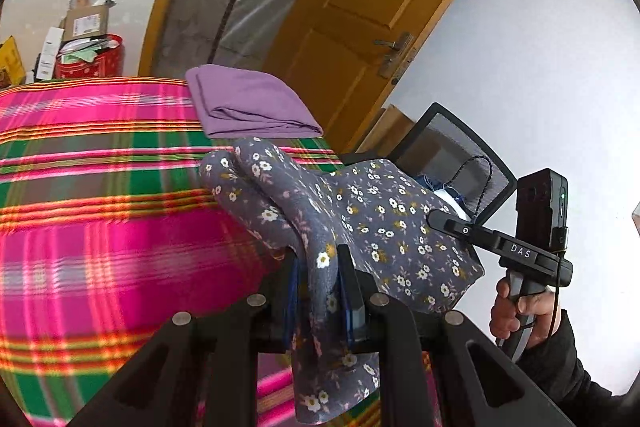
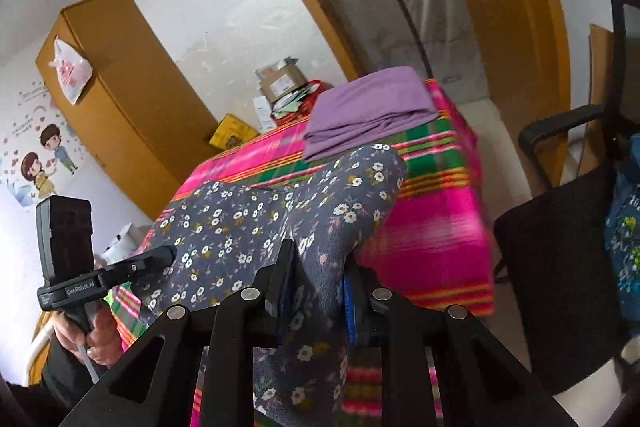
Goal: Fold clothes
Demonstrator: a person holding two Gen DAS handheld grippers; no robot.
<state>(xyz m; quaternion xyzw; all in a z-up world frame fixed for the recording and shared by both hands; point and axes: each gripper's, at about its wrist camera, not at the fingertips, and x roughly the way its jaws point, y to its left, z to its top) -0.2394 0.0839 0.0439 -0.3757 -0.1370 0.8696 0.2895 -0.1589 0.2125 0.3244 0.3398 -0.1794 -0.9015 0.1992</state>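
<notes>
Nearest the lens, the left gripper has its black jaws set narrow, pinching a bunched fold of the grey-blue cotton garment printed with small white flowers. The right gripper clamps another fold of the same cloth just as narrowly. The garment hangs stretched between the two tools, lifted above the table covered in a pink, green and orange plaid cloth. A folded purple cloth lies at the table's far corner.
</notes>
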